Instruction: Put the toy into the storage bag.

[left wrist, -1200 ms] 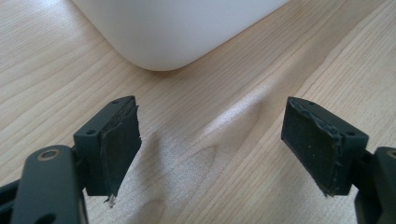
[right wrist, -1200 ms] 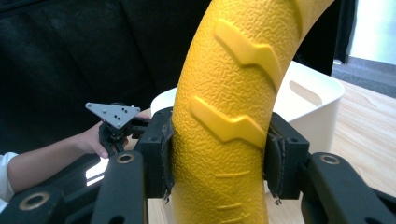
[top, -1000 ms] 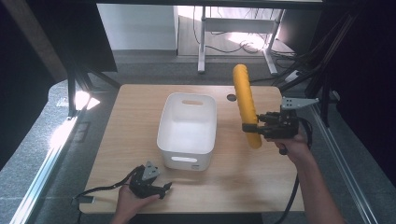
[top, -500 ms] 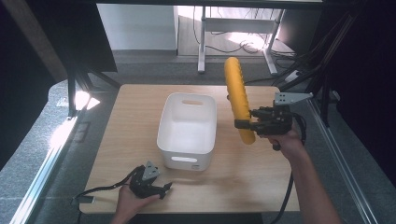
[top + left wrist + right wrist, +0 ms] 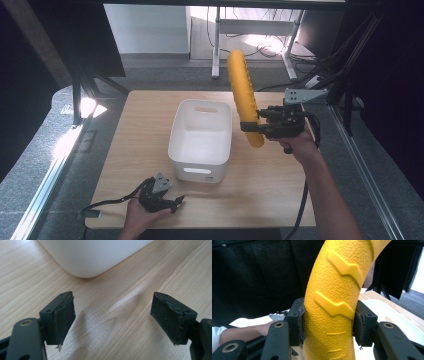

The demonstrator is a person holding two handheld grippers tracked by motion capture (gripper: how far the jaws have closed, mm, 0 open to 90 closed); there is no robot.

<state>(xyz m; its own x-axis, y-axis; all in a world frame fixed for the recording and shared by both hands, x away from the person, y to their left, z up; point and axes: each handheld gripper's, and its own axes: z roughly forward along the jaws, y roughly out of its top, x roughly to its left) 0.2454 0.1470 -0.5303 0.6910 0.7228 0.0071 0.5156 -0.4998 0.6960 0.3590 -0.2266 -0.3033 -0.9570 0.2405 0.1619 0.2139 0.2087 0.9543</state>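
Note:
A long yellow textured roller (image 5: 243, 95) is held up in the air to the right of the white bin (image 5: 201, 140). My right gripper (image 5: 256, 126) is shut on the yellow roller near its lower end; in the right gripper view both pads press the roller (image 5: 332, 302) from either side, and it curves up out of frame. My left gripper (image 5: 177, 202) rests low at the table's front edge, in front of the bin. Its jaws stand open with bare wood between them (image 5: 112, 317), and a rounded corner of the bin (image 5: 92, 255) lies just ahead.
The wooden table (image 5: 145, 115) carries the bin at its middle. Metal rails (image 5: 50, 165) run along the left and right sides. A desk frame and cables (image 5: 270, 40) stand on the floor beyond the far edge. Cables trail from both grippers.
My right gripper has lifted the yellow roller and carried it left, toward the bin's right rim. The left gripper has stayed put.

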